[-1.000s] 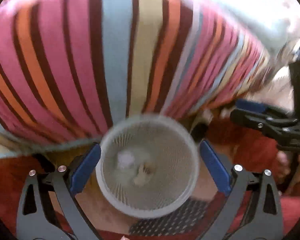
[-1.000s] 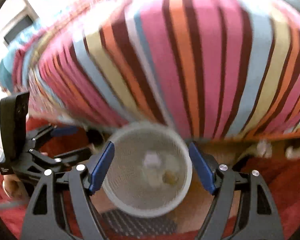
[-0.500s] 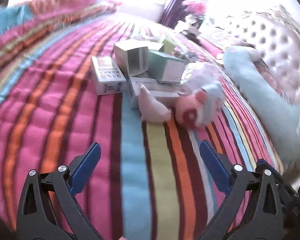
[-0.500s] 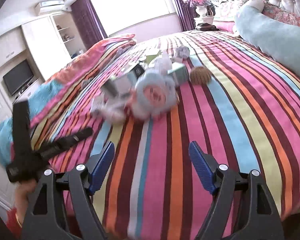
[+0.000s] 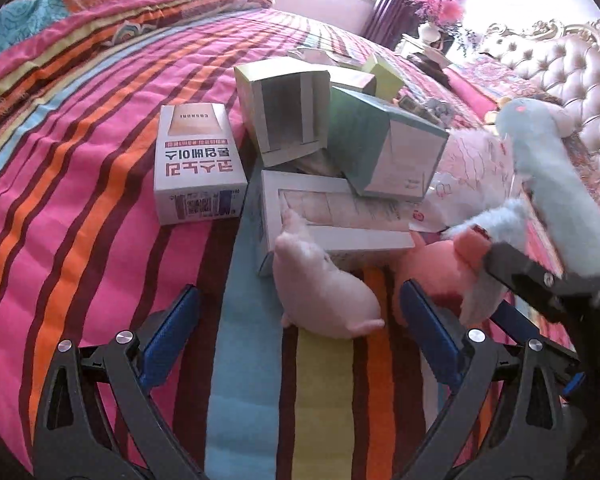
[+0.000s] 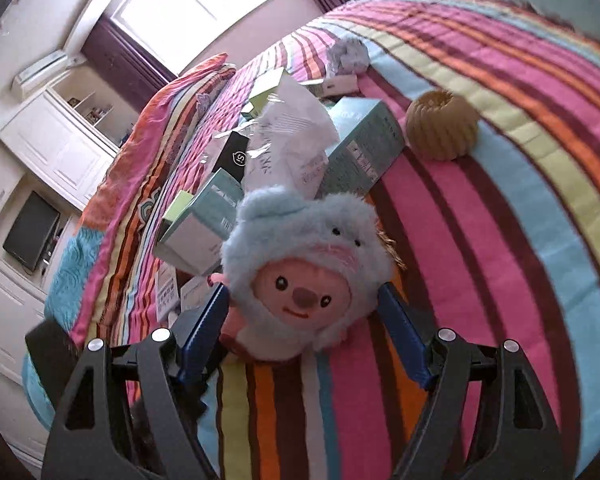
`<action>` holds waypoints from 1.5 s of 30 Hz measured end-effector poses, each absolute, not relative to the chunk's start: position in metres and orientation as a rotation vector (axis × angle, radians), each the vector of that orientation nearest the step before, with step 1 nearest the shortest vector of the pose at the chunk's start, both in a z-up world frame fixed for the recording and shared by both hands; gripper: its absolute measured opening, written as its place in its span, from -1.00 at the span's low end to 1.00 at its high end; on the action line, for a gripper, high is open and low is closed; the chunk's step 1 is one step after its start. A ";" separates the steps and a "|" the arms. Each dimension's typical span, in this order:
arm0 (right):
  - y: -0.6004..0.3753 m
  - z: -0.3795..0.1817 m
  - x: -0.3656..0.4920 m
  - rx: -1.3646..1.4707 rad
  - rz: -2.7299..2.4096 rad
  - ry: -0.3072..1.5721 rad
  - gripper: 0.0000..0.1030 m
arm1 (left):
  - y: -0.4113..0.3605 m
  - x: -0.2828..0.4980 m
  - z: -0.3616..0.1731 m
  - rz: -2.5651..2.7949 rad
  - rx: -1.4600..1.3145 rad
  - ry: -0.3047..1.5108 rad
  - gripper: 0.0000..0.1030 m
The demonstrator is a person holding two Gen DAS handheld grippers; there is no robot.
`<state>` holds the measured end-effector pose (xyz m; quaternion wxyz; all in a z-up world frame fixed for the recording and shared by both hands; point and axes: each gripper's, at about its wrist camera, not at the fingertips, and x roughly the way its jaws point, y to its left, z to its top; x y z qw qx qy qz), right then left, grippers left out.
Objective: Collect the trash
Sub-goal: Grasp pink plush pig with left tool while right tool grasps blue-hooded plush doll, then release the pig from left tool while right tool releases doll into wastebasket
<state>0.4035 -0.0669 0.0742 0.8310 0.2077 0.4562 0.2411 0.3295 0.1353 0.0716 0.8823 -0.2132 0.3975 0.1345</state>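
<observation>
We see the striped bedspread (image 5: 80,208) bearing a heap of empty cartons (image 5: 340,152) at twelve o'clock. Our right gripper (image 6: 304,320), jaws just widening, brackets the plush doll (image 6: 304,264) without pressing; our left gripper (image 5: 296,316) gapes empty.

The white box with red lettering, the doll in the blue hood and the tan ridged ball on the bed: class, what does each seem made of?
White box with red lettering: likely matte printed cardboard, with crisp folded edges. Doll in the blue hood: plush fabric, fuzzy pile. Tan ridged ball: unclear, perhaps ribbed paper or plastic; regular grooves, dull surface.
</observation>
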 end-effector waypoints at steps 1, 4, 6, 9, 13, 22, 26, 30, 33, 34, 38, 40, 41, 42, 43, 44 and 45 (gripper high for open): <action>-0.065 0.074 0.405 0.446 0.509 0.974 0.50 | 0.133 0.331 0.071 0.294 -0.429 0.824 0.87; -0.061 0.067 0.414 0.477 0.518 1.002 0.54 | 0.128 0.332 0.069 0.323 -0.394 0.804 0.80; -0.061 0.057 0.419 0.554 0.587 1.046 0.53 | 0.130 0.330 0.070 0.330 -0.390 0.788 0.40; -0.062 0.055 0.421 0.578 0.667 1.062 0.16 | 0.141 0.325 0.067 0.233 -0.468 0.769 -0.17; -0.086 0.057 0.409 0.609 0.683 1.017 0.10 | 0.148 0.311 0.066 0.162 -0.484 0.745 -0.20; -0.126 0.079 0.348 0.424 0.687 0.870 0.10 | 0.142 0.239 0.088 0.024 -0.453 0.619 -0.20; -0.141 0.087 0.295 0.368 0.744 0.829 0.10 | 0.127 0.191 0.107 -0.056 -0.388 0.569 -0.20; -0.152 0.093 0.238 0.318 0.794 0.818 0.10 | 0.107 0.131 0.119 -0.153 -0.343 0.569 -0.20; -0.163 0.093 0.185 0.261 0.823 0.833 0.10 | 0.094 0.085 0.112 -0.200 -0.292 0.626 -0.20; -0.166 0.091 0.173 0.247 0.826 0.845 0.10 | 0.091 0.069 0.105 -0.217 -0.285 0.658 -0.20; -0.176 0.060 0.113 0.184 0.826 0.979 0.10 | 0.068 0.013 0.057 -0.276 -0.237 0.859 -0.20; -0.174 0.027 0.091 0.157 0.808 1.088 0.10 | 0.052 -0.006 0.014 -0.306 -0.235 0.994 -0.20; -0.172 0.005 0.084 0.158 0.784 1.159 0.10 | 0.046 -0.011 -0.007 -0.314 -0.246 1.050 -0.20; -0.171 -0.013 0.081 0.165 0.767 1.210 0.10 | 0.039 -0.015 -0.024 -0.317 -0.244 1.089 -0.20; -0.168 -0.026 0.078 0.166 0.759 1.245 0.10 | 0.035 -0.016 -0.034 -0.317 -0.236 1.113 -0.20; -0.165 -0.042 0.076 0.161 0.747 1.284 0.10 | 0.029 -0.017 -0.045 -0.315 -0.219 1.143 -0.19; -0.162 -0.053 0.074 0.153 0.737 1.315 0.10 | 0.022 -0.017 -0.056 -0.320 -0.197 1.169 -0.16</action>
